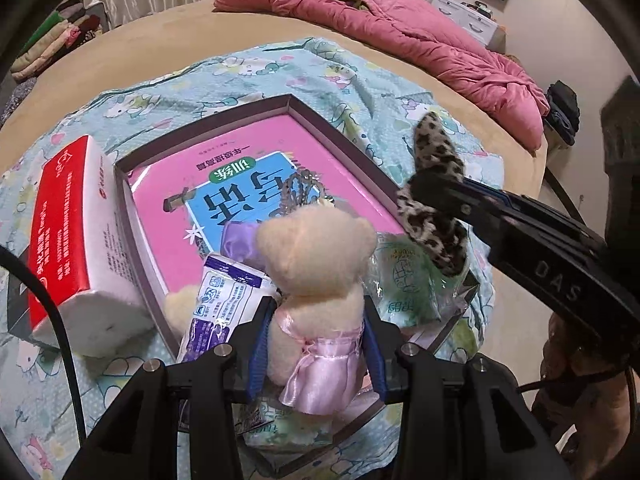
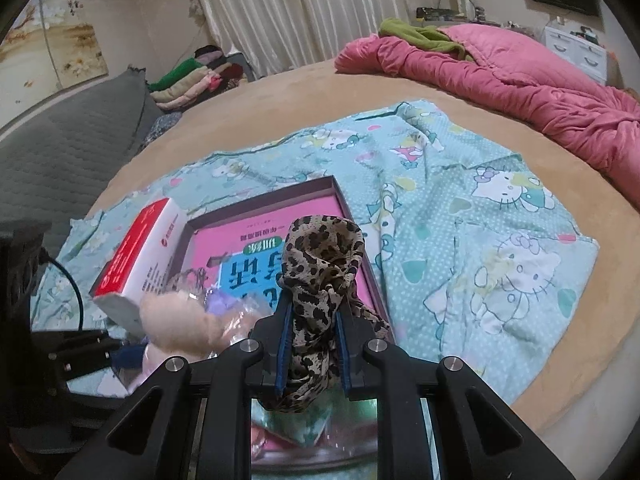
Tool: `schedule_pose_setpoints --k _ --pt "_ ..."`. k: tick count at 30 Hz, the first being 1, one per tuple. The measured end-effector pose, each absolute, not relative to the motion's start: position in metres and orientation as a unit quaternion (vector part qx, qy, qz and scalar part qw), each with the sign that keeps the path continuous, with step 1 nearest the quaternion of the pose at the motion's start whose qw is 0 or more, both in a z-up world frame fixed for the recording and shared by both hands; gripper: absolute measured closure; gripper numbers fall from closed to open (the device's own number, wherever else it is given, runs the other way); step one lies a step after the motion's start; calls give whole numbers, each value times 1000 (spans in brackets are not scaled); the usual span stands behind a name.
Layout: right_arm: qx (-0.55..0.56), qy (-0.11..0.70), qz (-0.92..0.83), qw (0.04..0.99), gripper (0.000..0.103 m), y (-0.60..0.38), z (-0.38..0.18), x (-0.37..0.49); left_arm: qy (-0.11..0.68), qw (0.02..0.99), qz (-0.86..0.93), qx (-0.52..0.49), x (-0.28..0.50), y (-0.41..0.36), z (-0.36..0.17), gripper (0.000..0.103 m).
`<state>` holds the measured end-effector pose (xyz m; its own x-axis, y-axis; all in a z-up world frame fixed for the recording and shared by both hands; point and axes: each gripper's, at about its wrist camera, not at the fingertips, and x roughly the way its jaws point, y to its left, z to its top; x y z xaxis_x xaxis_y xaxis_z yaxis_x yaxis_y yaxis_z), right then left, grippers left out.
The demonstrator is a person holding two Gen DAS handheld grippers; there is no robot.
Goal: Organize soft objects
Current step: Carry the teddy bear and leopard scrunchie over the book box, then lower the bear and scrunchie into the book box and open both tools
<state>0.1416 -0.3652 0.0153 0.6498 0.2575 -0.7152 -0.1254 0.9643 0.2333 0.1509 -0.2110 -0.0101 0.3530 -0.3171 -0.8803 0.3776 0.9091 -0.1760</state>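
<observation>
Left gripper point(image 1: 316, 320) pinches the teddy bear point(image 1: 316, 264) and right gripper point(image 2: 312, 344) pinches the leopard scarf point(image 2: 320, 264), both over the near end of the box point(image 1: 224, 116), so we judge neither placed yet.

A printed sheet point(image 2: 460, 216) lies spread on the bed point(image 2: 280, 96), and on the sheet sits a shallow box point(image 1: 320, 120) with a book point(image 1: 248, 168) lying flat inside it. A tissue pack point(image 1: 76, 236) leans against the box's left wall, partly on the sheet. At the near end of the box lie a small packet point(image 1: 216, 300), left, and a plastic bag point(image 1: 404, 276), right. Between them the left tongs point(image 1: 316, 344) hold a plush bear point(image 1: 316, 264) above the box. To the right, the right tongs point(image 2: 314, 344) hold a scrunchie point(image 2: 324, 264) over the box's right wall. Behind the sheet, at the far side of the bed, lies a quilt point(image 2: 500, 76) with a garment point(image 2: 416, 34) on it. Folded clothes point(image 2: 192, 76) are stacked far left beyond the bed.
</observation>
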Motion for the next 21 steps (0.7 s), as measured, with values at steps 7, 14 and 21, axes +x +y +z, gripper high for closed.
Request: schedule_pose_setpoints --k 7,14,21 --pt "74 429 110 893 82 -355 -1 166 525 821 -221 26 150 -211 -11 61" --pt "79 449 112 883 80 -349 -24 186 522 822 -226 19 150 -209 -10 61" --pt "83 459 106 878 77 -351 -36 194 521 823 -227 19 151 -208 -10 61"
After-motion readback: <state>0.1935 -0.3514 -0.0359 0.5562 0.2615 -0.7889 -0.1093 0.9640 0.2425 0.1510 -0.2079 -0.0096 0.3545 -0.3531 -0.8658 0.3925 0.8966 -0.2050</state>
